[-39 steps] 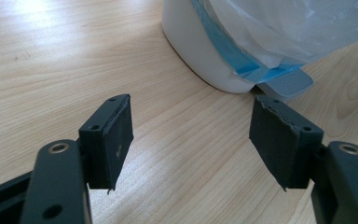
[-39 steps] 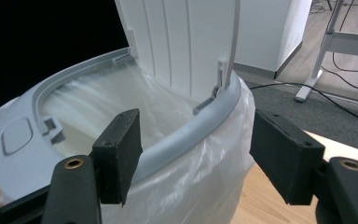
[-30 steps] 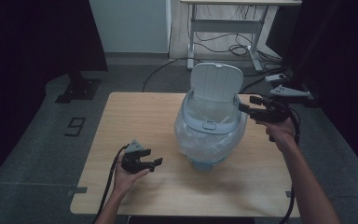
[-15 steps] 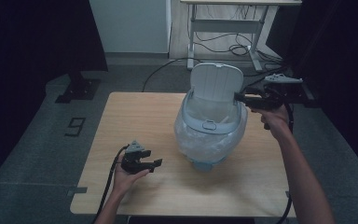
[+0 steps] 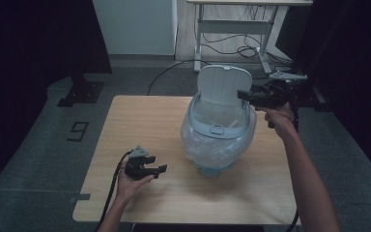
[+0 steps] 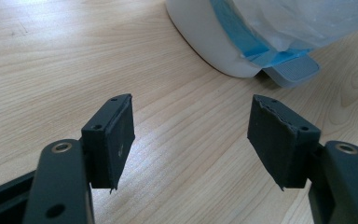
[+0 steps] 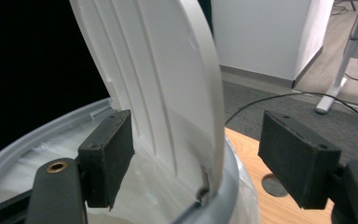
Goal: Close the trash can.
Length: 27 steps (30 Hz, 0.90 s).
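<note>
A pale blue-grey pedal bin [image 5: 217,140] lined with a clear plastic bag stands on the wooden table [image 5: 140,121], its lid [image 5: 222,87] raised upright. My right gripper [image 5: 242,95] is at the lid's right edge. In the right gripper view the lid [image 7: 168,70] stands between the jaws of the right gripper [image 7: 196,154], which have just been opening; the right pad is well clear of it. My left gripper [image 5: 158,170] rests low over the table at the front left, open and empty. The left gripper [image 6: 191,135] faces the bin's base [image 6: 205,42] and pedal [image 6: 293,72].
Behind the table stands a desk frame [image 5: 232,34] with cables on the floor. A floor marker "9" [image 5: 78,130] lies to the left. Dark curtains close both sides. A round hole [image 7: 275,184] shows in the tabletop by the bin.
My right gripper has moved from the bin's right rim up and back to the lid's edge, jaws wider. The left hand has stayed put.
</note>
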Tool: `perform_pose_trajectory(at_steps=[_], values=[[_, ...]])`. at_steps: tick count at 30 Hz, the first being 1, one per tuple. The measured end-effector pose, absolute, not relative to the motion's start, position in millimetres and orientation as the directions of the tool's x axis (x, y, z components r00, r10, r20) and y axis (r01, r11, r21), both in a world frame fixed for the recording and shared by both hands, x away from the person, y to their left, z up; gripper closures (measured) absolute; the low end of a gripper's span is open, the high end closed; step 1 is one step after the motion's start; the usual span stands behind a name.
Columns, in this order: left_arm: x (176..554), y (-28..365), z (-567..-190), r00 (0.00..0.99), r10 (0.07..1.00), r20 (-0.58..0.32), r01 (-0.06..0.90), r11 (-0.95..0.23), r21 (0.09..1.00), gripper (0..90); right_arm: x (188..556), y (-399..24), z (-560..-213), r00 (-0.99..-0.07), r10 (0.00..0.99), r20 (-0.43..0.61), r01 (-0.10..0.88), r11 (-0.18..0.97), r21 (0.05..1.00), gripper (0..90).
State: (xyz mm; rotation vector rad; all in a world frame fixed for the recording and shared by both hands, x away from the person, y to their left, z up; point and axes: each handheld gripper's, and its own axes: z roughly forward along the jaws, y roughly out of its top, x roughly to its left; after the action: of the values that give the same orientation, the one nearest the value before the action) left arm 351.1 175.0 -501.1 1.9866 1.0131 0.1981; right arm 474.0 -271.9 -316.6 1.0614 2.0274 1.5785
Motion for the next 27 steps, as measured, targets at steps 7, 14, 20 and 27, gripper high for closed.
perform_pose_trajectory(at_steps=[7,14,20,27], values=[[351.5,175.0,-501.7,0.655,0.720,-0.227,0.579,-0.286,0.763,31.6,464.6,-261.3,-309.1,-0.703,0.691,0.167,0.316,0.094,0.944,24.3],[350.9,172.1,-502.2,0.660,0.717,-0.225,0.577,-0.292,0.763,31.6,453.6,-262.9,-307.6,-0.735,0.656,0.174,0.330,0.121,0.936,24.4],[350.7,170.5,-503.0,0.662,0.716,-0.221,0.577,-0.299,0.760,31.6,437.5,-259.6,-309.2,-0.779,0.591,0.210,0.354,0.138,0.925,13.2],[348.9,168.2,-502.1,0.666,0.715,-0.213,0.568,-0.301,0.766,31.9,419.6,-253.3,-312.8,-0.806,0.558,0.200,0.349,0.175,0.921,11.7]])
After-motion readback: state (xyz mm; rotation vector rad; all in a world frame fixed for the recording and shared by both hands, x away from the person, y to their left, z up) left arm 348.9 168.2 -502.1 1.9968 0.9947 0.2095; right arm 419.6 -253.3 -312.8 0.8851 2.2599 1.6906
